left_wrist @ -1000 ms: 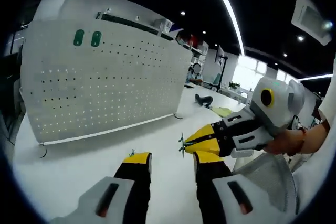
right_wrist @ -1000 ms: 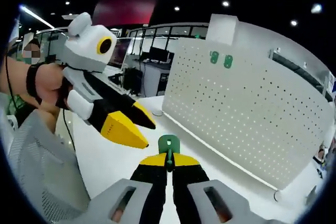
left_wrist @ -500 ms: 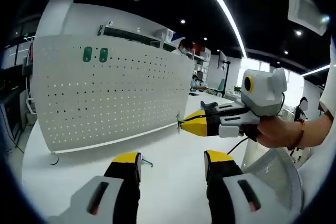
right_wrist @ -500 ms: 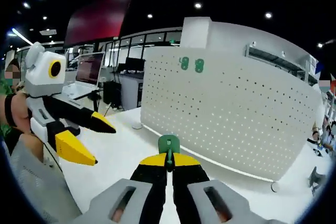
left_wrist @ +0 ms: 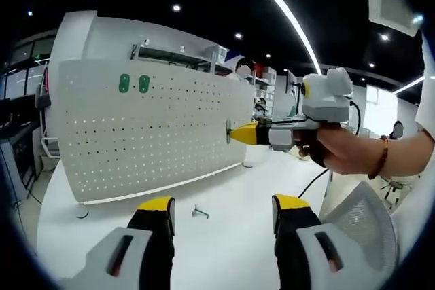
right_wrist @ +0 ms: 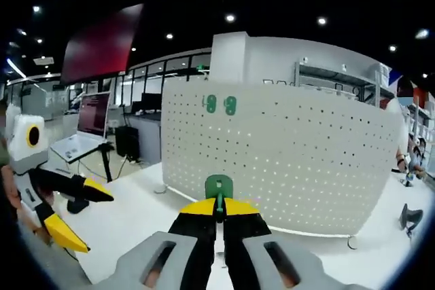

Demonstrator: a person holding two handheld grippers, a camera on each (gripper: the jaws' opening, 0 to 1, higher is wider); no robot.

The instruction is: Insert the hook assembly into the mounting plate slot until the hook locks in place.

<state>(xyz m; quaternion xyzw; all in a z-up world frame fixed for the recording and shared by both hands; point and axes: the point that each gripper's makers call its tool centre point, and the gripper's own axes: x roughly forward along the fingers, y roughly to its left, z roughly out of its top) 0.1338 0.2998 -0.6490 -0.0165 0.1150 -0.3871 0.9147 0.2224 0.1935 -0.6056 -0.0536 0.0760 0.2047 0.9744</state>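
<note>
Two green hooks (right_wrist: pixel 219 104) already hang high on the white pegboard (right_wrist: pixel 285 161) standing on the tabletop (right_wrist: pixel 136 219). Right gripper (right_wrist: pixel 219 210) has its fingers clenched on a green hook assembly (right_wrist: pixel 219 187), short of the board. Left gripper (left_wrist: pixel 221 212), fingers spread, hovers near a small metal piece (left_wrist: pixel 198 212) lying on the tabletop.

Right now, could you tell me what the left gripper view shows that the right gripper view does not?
Left gripper view: a small metal hook lying on the white table ahead of the left gripper's open jaws, a mesh chair back, and a hand pointing the right gripper towards the pegboard. Right gripper view: a close look at the green hook clamped in the right gripper's shut jaws, plus a laptop. Both share the pegboard and its two green hooks.
</note>
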